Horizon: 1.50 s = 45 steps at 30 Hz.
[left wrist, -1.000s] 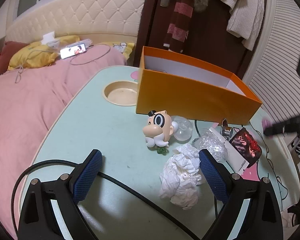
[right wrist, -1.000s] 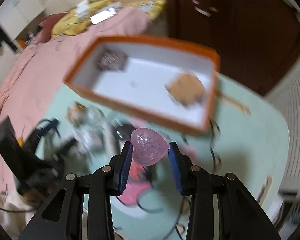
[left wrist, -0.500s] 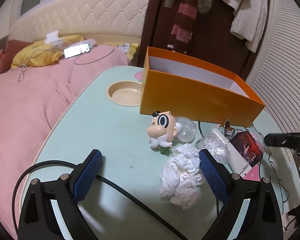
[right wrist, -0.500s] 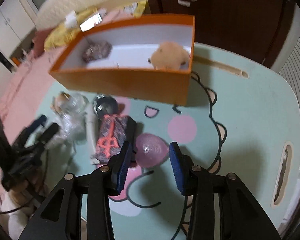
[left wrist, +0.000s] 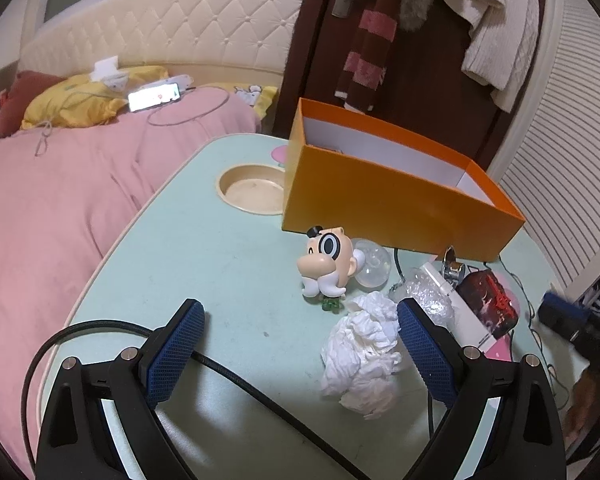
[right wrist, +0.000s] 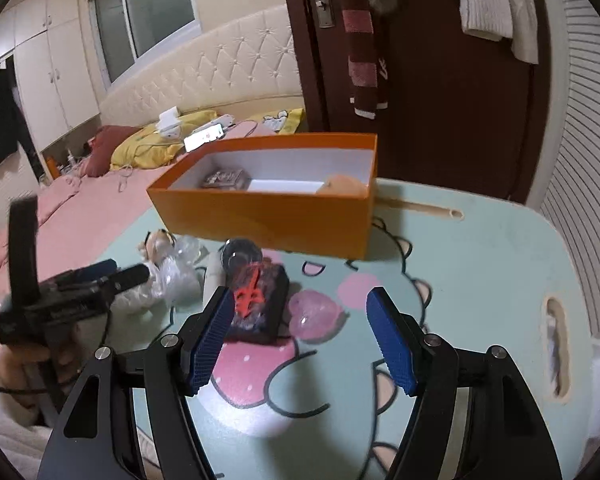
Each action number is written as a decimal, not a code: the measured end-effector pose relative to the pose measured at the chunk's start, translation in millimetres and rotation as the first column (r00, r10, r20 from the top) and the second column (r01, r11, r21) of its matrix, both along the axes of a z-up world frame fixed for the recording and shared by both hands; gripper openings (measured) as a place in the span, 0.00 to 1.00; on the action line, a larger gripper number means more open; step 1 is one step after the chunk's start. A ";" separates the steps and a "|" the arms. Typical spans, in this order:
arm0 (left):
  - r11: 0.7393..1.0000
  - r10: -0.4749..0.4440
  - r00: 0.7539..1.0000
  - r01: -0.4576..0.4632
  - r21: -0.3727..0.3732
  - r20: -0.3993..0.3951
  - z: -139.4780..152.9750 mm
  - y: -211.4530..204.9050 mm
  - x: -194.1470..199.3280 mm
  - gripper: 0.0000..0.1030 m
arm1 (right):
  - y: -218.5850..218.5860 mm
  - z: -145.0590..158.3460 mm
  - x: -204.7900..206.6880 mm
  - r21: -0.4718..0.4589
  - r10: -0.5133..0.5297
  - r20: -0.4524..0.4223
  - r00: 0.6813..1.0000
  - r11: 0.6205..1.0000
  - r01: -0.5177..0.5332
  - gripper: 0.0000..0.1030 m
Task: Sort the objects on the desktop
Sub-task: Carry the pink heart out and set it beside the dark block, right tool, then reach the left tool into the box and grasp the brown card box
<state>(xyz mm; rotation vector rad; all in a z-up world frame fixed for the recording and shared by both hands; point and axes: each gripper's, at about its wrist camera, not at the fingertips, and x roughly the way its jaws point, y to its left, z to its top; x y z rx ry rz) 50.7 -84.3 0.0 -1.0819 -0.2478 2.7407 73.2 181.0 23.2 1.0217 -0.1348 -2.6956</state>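
Right tool (right wrist: 300, 334): jaws just opened, pink ball (right wrist: 315, 316) released on surface (right wrist: 480, 280). Left tool (left wrist: 300, 354): open, empty.

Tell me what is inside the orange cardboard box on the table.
In the right wrist view, the orange cardboard box holds a small dark patterned packet at its left end and a tan fuzzy lump at its right. The near wall hides the rest of the floor.

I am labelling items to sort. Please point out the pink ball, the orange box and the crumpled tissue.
pink ball (right wrist: 315, 316): right wrist view, on its top surface.
orange box (left wrist: 384, 204): left wrist view, on its near side wall.
crumpled tissue (left wrist: 360, 354): left wrist view, on its middle folds.
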 end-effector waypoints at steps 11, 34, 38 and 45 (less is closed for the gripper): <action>0.988 -0.142 0.990 0.140 -0.058 -0.023 56.1 10.7 -19.1 0.93 | 10.2 -22.5 -3.8 -0.065 -0.001 0.071 0.997 0.998 0.006 0.67; 0.735 -0.428 0.866 0.500 -0.457 0.259 42.7 122.8 -180.8 0.53 | 11.2 -31.8 -8.9 -0.115 0.007 0.086 0.996 0.993 0.003 0.67; 0.732 -0.394 0.855 0.514 -0.447 0.338 30.2 125.0 -191.2 0.54 | 10.8 -32.9 -10.5 -0.120 0.009 0.091 0.996 0.993 0.002 0.67; 0.750 -0.417 0.809 0.563 -0.347 0.414 29.8 127.7 -191.5 0.54 | 11.3 -34.0 -11.3 -0.135 0.011 0.097 0.995 0.991 0.002 0.67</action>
